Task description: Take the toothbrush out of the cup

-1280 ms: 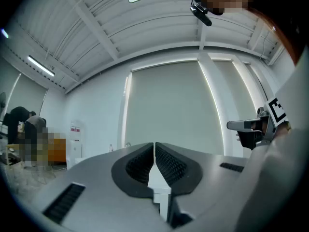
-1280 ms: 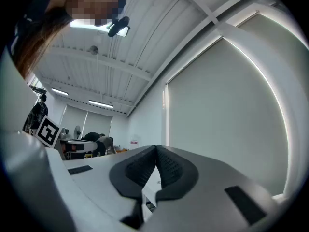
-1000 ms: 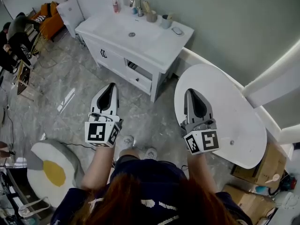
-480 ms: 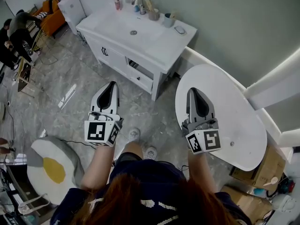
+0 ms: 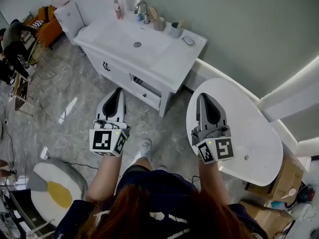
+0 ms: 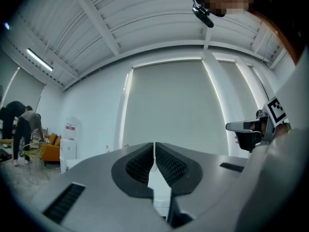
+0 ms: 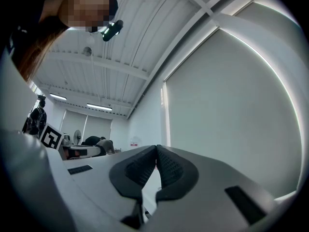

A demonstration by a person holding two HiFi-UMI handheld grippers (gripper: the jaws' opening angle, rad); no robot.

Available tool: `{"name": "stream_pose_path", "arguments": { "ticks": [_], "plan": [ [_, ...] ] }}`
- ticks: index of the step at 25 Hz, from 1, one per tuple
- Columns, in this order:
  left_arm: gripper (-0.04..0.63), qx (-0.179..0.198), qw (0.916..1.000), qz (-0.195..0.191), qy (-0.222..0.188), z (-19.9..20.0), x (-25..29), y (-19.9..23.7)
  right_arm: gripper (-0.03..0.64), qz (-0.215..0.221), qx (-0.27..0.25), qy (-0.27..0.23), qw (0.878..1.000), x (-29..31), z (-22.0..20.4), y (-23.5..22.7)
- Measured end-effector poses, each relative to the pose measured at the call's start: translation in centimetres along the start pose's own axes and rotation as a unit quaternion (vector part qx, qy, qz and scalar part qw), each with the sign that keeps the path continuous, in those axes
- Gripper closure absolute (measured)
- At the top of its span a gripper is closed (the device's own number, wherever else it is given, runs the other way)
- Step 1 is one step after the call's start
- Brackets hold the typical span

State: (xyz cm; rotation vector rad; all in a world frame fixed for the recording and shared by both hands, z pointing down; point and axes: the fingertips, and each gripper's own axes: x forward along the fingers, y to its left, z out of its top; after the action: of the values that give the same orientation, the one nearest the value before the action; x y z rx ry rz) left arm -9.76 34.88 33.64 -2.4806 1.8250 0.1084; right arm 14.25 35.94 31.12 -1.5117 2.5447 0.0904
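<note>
White vanity [image 5: 149,49] stands at the top of the head view, well apart from both grippers. A tan cup [image 5: 160,25] and a pale cup [image 5: 175,31] sit at its back edge, just right of the faucet [image 5: 141,9], with thin items sticking up from them; the toothbrush is too small to single out. The left gripper [image 5: 118,91] has its jaws pressed together and empty, over the grey floor [image 5: 75,83]. The right gripper [image 5: 202,97] is likewise closed on nothing, over the white oval table [image 5: 259,133].
</note>
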Motion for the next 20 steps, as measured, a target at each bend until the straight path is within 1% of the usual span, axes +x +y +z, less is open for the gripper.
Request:
{"name": "stream_pose_path", "arguments": {
  "ticks": [5, 11, 16, 20],
  "plan": [
    [0.566, 0.003, 0.9998, -0.015, -0.013, 1.2, 5.4, 4.1, 0.601, -0.018, -0.005, -0.016, 1.0, 6.0, 0.7, -0.8],
    [0.566, 0.001, 0.9991, -0.034, -0.024, 1.3, 11.7, 9.3, 0.601, -0.04, -0.016, -0.024, 0.999, 13.1, 0.1, -1.5],
    [0.566, -0.002, 0.9982, -0.054, -0.026, 1.6, 15.5, 12.0, 0.601, -0.054, -0.026, -0.021, 0.998, 17.2, 0.2, -1.8],
    [0.566, -0.009, 0.9983, -0.052, -0.023, 1.1, 17.6, 13.7, 0.601, -0.053, -0.032, -0.01, 0.998, 20.2, -0.5, -2.3]
  ]
}}
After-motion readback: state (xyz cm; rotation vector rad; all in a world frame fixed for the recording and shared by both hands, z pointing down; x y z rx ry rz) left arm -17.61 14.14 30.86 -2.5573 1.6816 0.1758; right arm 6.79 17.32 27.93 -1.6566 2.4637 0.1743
